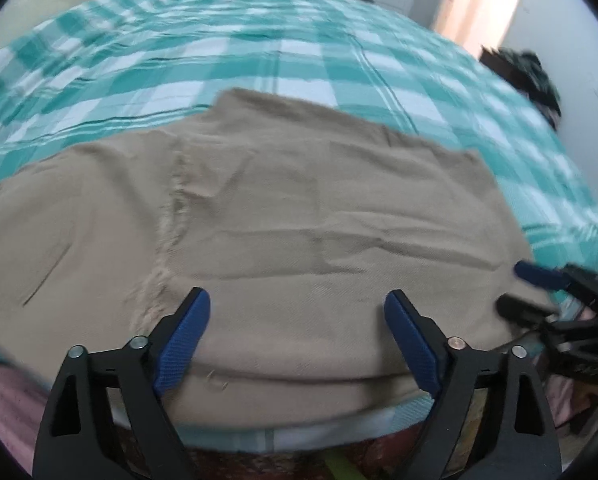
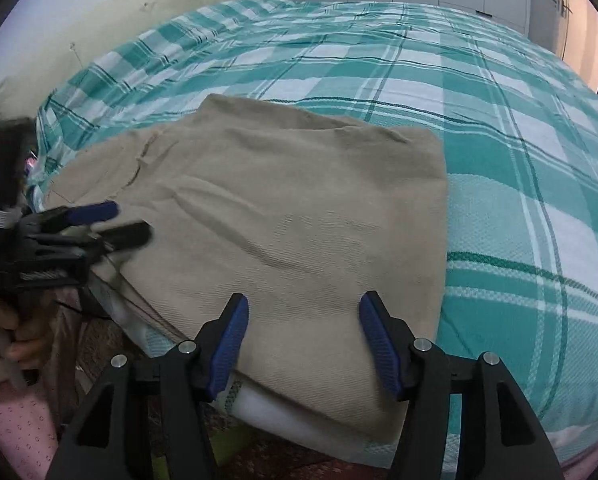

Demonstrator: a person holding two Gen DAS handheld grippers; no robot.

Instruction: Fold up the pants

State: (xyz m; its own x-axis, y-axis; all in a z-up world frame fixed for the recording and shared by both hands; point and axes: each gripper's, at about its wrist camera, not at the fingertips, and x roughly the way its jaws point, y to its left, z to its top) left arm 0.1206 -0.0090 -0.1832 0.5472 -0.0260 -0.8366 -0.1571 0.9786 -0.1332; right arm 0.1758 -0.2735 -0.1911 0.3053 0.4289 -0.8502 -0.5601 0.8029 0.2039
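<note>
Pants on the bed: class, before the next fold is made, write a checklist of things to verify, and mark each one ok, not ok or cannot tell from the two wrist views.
1. Pants lie flat on the bed, already folded at least once: ok.
2. Left gripper open, nothing between its fingers: ok.
3. Right gripper open, nothing held: ok.
4. Near edge of the pants fully on the bed: not ok, it reaches or overhangs the mattress edge.
5. Layers underneath aligned: cannot tell, hidden by the top layer.
6. Free bed beyond the pants to fold onto: ok.
</note>
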